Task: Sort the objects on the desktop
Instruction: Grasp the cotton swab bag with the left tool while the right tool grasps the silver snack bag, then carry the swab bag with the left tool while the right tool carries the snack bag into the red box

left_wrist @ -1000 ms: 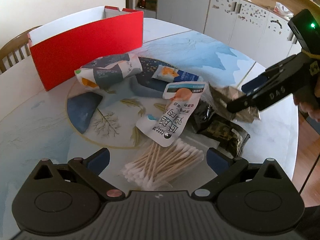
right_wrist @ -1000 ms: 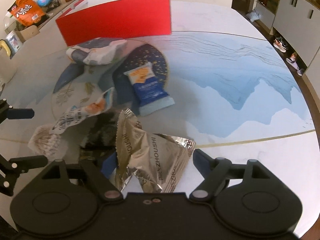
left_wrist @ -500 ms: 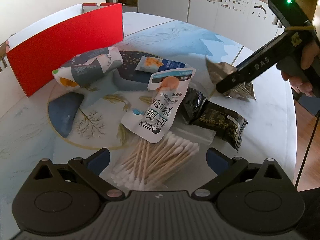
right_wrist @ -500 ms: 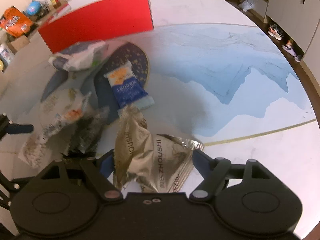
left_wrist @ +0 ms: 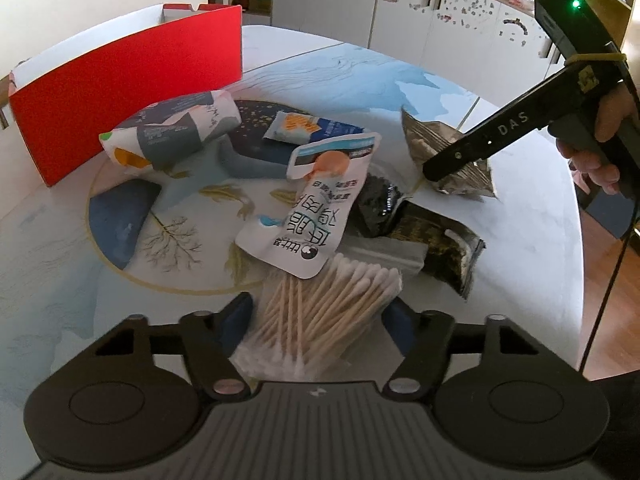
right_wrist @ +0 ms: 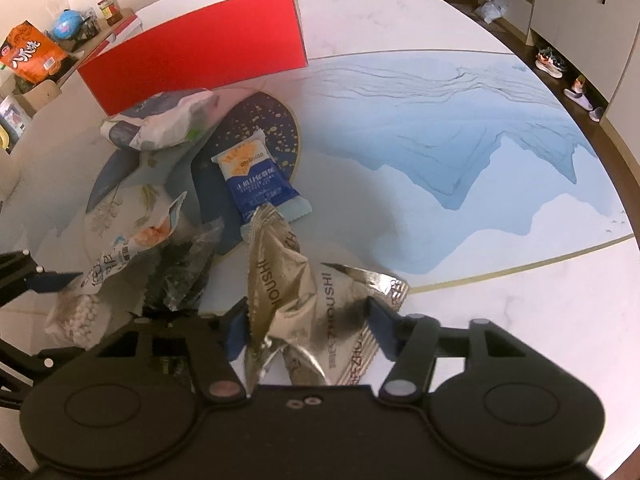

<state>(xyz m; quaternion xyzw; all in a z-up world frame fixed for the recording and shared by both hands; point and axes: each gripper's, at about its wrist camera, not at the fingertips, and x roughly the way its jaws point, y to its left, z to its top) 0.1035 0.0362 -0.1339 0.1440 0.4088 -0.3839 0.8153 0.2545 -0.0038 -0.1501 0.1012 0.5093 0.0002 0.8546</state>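
Observation:
My right gripper (right_wrist: 306,330) is shut on a crumpled gold foil snack packet (right_wrist: 304,292) and holds it just above the table; the packet (left_wrist: 440,148) also shows in the left wrist view, in the right gripper (left_wrist: 430,170). My left gripper (left_wrist: 318,316) has closed in around a clear bag of cotton swabs (left_wrist: 324,312), its fingers (left_wrist: 236,316) touching the bag's sides. Beyond lie a white pouch with Chinese print (left_wrist: 320,208), two dark packets (left_wrist: 432,248), a blue cracker packet (right_wrist: 256,180) and a grey-white tissue pack (left_wrist: 172,132). A red open box (left_wrist: 128,80) stands at the back left.
The round table (right_wrist: 460,160) has a blue mountain pattern and bare surface on the right. White cabinets (left_wrist: 400,12) stand behind. An orange snack bag (right_wrist: 30,56) and jars sit on a side shelf at the far left.
My left gripper's fingers have closed inward onto the cotton swab bag. My right gripper has lifted the foil packet and carried it a little toward the middle of the table.

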